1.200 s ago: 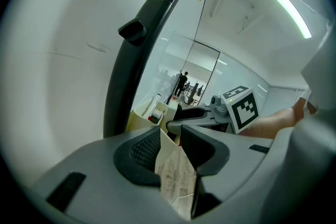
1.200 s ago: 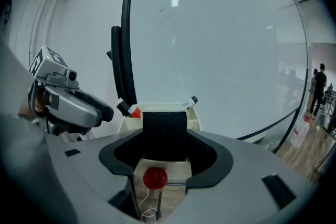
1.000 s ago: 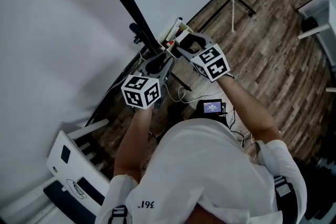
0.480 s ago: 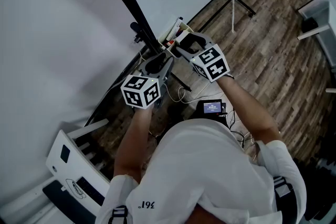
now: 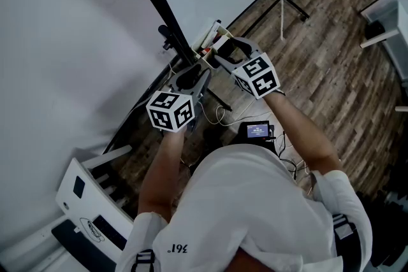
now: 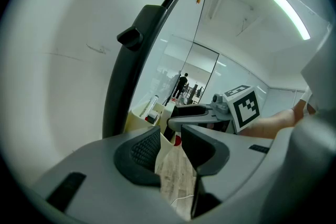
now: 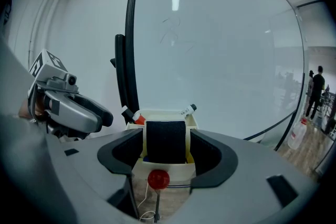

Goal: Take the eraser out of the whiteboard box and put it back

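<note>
A black eraser (image 7: 165, 141) stands upright in the cream whiteboard box (image 7: 167, 166), which hangs at the whiteboard's lower edge (image 5: 205, 40). My right gripper (image 7: 165, 140) has a jaw on each side of the eraser and the jaws are opening. A thin cream gap shows beside each pad, so they are not pressing on it. In the head view the right gripper (image 5: 220, 55) reaches to the box. My left gripper (image 6: 170, 140) hangs just left of the box (image 6: 140, 116), its jaws slightly apart with nothing between them.
Markers (image 7: 188, 110) and a red-capped pen (image 7: 139, 120) stand at the back of the box. A red knob (image 7: 158, 179) sits under it. The whiteboard's black frame (image 5: 153, 0) runs diagonally. A small screen device (image 5: 258, 130) and cables lie on the wood floor.
The right gripper's jaws have spread a little around the eraser and it has crept slightly toward the board. The left gripper has not moved.
</note>
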Available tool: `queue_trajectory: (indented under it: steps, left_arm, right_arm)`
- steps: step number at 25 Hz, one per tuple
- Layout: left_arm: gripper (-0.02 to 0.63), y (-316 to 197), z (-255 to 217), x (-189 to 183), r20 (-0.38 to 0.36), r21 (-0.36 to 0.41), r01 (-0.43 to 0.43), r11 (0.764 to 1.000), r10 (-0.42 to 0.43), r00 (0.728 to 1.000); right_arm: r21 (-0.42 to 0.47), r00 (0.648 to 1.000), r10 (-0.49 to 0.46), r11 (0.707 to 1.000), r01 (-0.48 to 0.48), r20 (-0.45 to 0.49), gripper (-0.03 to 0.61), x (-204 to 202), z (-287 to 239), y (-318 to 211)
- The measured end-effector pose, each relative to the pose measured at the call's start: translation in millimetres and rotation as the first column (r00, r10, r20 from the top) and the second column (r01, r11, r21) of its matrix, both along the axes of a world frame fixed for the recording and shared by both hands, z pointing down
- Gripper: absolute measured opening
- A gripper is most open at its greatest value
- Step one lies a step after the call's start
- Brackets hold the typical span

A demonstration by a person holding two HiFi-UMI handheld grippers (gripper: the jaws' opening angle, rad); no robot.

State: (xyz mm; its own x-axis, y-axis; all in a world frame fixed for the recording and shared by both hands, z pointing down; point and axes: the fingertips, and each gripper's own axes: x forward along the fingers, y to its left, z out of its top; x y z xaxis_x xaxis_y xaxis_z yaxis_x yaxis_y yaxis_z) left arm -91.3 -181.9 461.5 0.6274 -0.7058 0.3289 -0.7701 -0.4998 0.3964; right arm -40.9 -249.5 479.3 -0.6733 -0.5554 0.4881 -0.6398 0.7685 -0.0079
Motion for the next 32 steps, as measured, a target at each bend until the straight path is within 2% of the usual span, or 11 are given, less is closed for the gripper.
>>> queue_trajectory:
  steps: [32]
  left_arm:
    - [0.126, 29.1, -39.2, 1.7, -0.030, 0.078, 0.005, 0.997, -0.003, 1.000]
  right_arm:
    - [0.096, 0.997, 0.034, 0.995, -0.040, 0.068, 0.278, 17.0, -61.2, 39.2]
